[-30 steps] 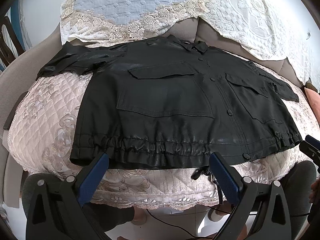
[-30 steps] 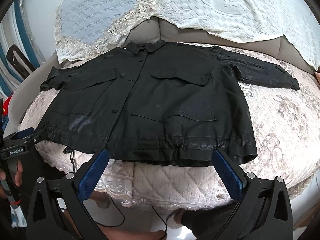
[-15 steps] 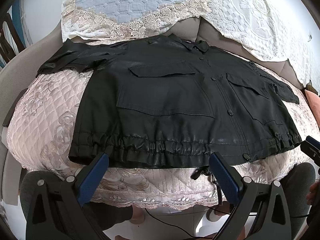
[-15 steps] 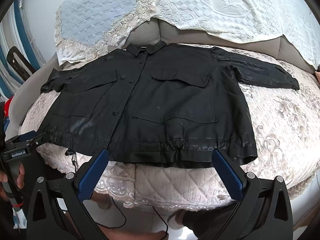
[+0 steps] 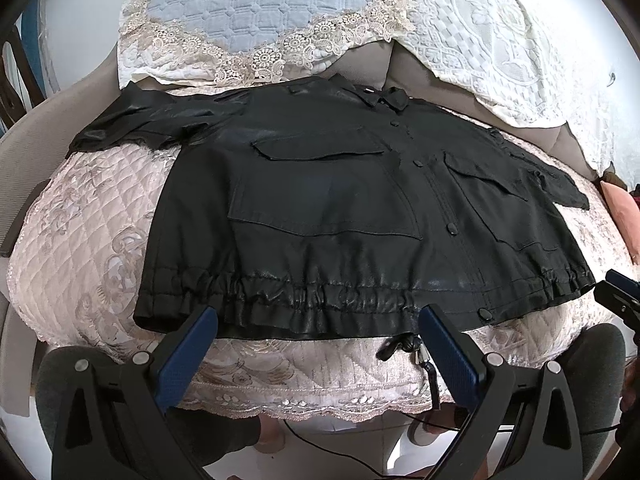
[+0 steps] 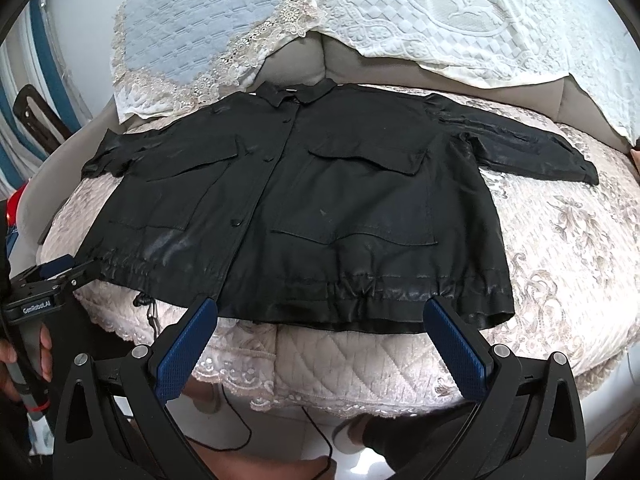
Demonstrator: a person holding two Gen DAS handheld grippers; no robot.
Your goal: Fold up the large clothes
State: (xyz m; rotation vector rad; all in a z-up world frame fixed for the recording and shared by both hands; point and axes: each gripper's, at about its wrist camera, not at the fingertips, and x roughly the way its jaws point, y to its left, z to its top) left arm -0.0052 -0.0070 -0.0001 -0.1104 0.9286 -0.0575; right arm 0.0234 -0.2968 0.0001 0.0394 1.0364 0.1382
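Observation:
A black, shiny jacket point(image 5: 340, 200) lies flat and face up on a quilted pink sofa seat point(image 5: 88, 248), collar at the back, both sleeves spread sideways, gathered hem toward me. In the right wrist view the same jacket point(image 6: 320, 208) fills the middle. My left gripper point(image 5: 318, 344) hovers open just in front of the hem, holding nothing. My right gripper point(image 6: 320, 340) is open too, in front of the hem's right half. The left gripper point(image 6: 60, 276) also shows at the left edge of the right wrist view, held by a hand.
Lace-trimmed blue and white covers point(image 5: 272, 20) drape the sofa back. A black drawcord with toggle point(image 5: 408, 346) dangles from the hem over the seat's front edge. A pink cushion point(image 5: 620, 216) sits at far right. A cable runs on the floor below.
Both grippers have edged slightly closer to the jacket's hem and a bit higher. The jacket has not moved and both grippers stay open.

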